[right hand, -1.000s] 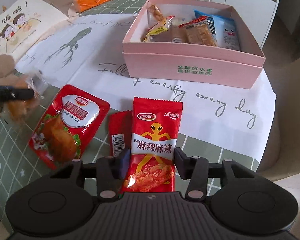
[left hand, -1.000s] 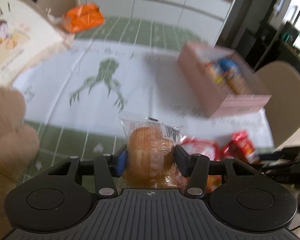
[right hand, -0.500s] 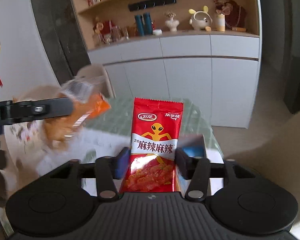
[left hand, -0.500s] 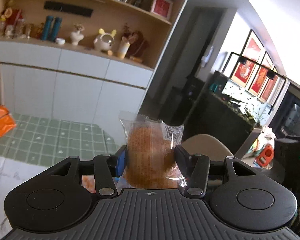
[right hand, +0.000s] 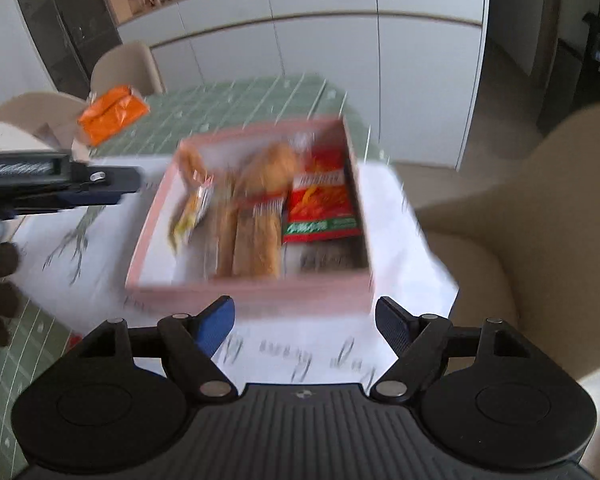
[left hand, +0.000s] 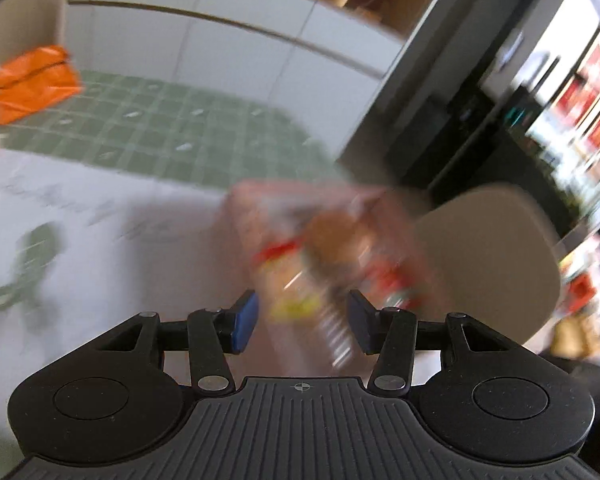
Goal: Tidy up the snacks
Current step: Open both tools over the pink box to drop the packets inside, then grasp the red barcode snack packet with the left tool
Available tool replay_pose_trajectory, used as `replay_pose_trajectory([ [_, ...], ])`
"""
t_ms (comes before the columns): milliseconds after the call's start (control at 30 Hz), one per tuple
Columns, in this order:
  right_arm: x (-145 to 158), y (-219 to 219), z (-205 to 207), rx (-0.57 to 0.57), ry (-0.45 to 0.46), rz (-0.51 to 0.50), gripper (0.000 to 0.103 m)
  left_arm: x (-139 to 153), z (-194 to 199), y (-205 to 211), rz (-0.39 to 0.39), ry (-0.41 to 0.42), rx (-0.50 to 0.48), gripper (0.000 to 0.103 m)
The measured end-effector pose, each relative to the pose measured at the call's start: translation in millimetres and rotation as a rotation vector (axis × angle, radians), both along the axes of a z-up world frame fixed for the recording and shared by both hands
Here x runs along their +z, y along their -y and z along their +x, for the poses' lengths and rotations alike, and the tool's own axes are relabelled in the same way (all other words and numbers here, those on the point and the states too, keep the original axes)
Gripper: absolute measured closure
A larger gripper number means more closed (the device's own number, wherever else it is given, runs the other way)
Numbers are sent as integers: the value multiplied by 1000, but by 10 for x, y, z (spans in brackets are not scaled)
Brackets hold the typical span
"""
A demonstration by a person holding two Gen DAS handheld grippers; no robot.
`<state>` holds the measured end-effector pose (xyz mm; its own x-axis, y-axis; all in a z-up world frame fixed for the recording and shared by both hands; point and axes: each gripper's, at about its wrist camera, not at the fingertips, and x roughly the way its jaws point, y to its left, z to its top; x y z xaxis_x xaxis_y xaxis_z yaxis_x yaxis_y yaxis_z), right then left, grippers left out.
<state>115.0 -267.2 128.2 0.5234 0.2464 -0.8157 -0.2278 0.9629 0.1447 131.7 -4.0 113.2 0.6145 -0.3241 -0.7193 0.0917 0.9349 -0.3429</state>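
Both hand-held grippers hang over the shallow pink cardboard box [right hand: 256,292] on the white printed paper sheet [right hand: 396,200], the dropping-in step apparently ending. The right gripper [right hand: 305,322] is opening, nothing between its jaws; a red crinkly snack packet [right hand: 320,208] and a cellophane-wrapped golden bun [right hand: 272,168] lie inside. The left gripper [left hand: 302,322] is narrowing slightly on empty space, its own view too blurred to sort the contents; the right view shows them. Next, likely, more loose snacks.
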Motion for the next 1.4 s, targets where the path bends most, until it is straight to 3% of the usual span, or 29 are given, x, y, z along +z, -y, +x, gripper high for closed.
replay_pose_trajectory([
  [100,-181,-55,-206,21,-48,1,25,-180,-406,-23,138,-73,-7,50],
  [167,-264,-143,-325,35,-65,-19,25,-330,-688,-51,154,-116,-32,50],
  [367,-428,-417,-683,91,-123,-12,25,-547,-1206,-292,82,-173,33,50],
  [567,-527,-816,-828,170,-113,-87,25,-353,-1404,-432,54,-124,84,50],
  [633,-524,-894,-876,198,-99,-119,25,-281,-1424,-417,2,-132,90,50],
  [733,-506,-875,-894,196,-84,-151,25,-294,-1369,-256,-152,-158,23,50],
  [800,-498,-791,-867,164,-84,-164,25,-347,-1295,-71,-183,-182,-2,50],
  [967,-422,-495,-838,57,-53,-200,25,-525,-1052,346,-114,-225,-2,50],
  [1100,-402,-280,-832,-7,-40,-205,25,-663,-906,642,11,-237,-11,49],
  [1333,-484,61,-794,-83,-77,-159,25,-698,-866,1137,253,-143,-105,47],
  [1400,-497,118,-785,-96,-78,-151,25,-716,-877,1245,317,-123,-140,41],
])
